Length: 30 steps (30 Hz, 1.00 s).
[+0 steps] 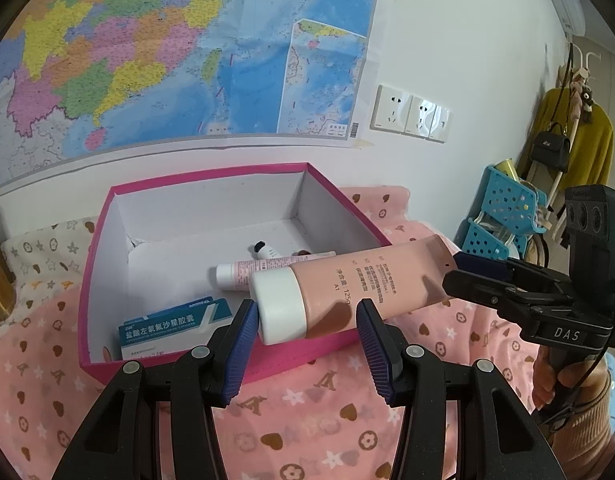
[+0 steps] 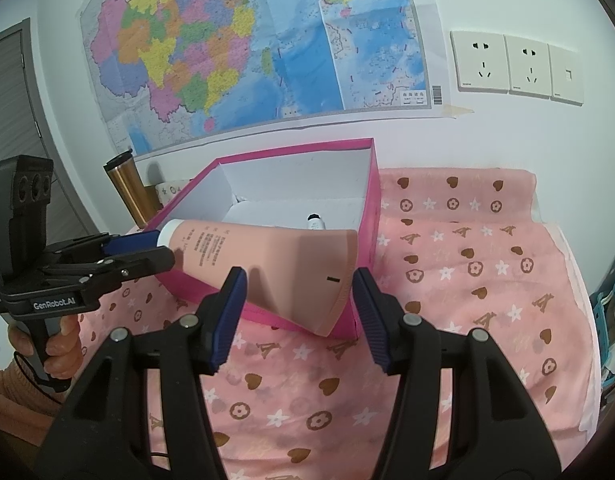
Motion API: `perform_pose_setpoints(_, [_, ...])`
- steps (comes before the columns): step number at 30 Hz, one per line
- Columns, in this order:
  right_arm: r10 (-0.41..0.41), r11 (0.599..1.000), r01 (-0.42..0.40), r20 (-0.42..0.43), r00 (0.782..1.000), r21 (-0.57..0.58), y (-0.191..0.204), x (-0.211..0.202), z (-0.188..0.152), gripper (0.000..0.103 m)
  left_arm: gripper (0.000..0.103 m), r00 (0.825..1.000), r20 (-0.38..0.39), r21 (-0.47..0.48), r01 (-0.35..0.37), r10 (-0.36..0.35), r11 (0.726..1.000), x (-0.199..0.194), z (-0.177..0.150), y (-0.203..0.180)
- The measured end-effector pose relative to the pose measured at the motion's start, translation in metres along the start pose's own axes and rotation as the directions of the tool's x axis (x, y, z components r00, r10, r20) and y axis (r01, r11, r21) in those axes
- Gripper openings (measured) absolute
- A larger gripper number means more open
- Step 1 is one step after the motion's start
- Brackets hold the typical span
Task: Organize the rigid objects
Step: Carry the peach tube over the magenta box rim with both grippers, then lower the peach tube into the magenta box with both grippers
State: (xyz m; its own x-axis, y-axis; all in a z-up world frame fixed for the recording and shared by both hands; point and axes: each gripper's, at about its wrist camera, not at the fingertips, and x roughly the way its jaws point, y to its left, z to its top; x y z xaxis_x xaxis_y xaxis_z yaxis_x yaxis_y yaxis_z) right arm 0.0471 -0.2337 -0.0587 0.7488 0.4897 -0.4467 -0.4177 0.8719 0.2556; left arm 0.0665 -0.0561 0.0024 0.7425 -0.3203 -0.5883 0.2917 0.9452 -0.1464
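lying across the pink box (image 1: 107,280), tube (image 1: 347,284) sits between both claws, spread apart.

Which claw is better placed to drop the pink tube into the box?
Right, probably. The right claw brackets the flat end of the pink tube, pads at both edges; the left claw gapes wider than the cap.

Left tongs (image 1: 303,332): jaws spread wide, blue ribbed pads (image 1: 239,344) facing each other, nothing pinched between them.
Right tongs (image 2: 297,308): jaws likewise parted, pads (image 2: 227,312) well apart.
Left hand (image 2: 61,350): fingers wrapped round the black handle, low at the frame's left.
Right hand (image 1: 547,376): curled round its own handle, partly hidden.
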Motion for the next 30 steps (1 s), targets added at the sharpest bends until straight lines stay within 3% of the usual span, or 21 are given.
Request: perform_pose_setpoints(30, [-0.006, 1.0, 0.006, 0.002, 1.0, -0.003, 0.0, 0.006, 0.007, 0.058, 0.051, 1.0, 0.001, -0.014, -0.01, 0.01, 1.0, 0.011, 0.006, 0.01])
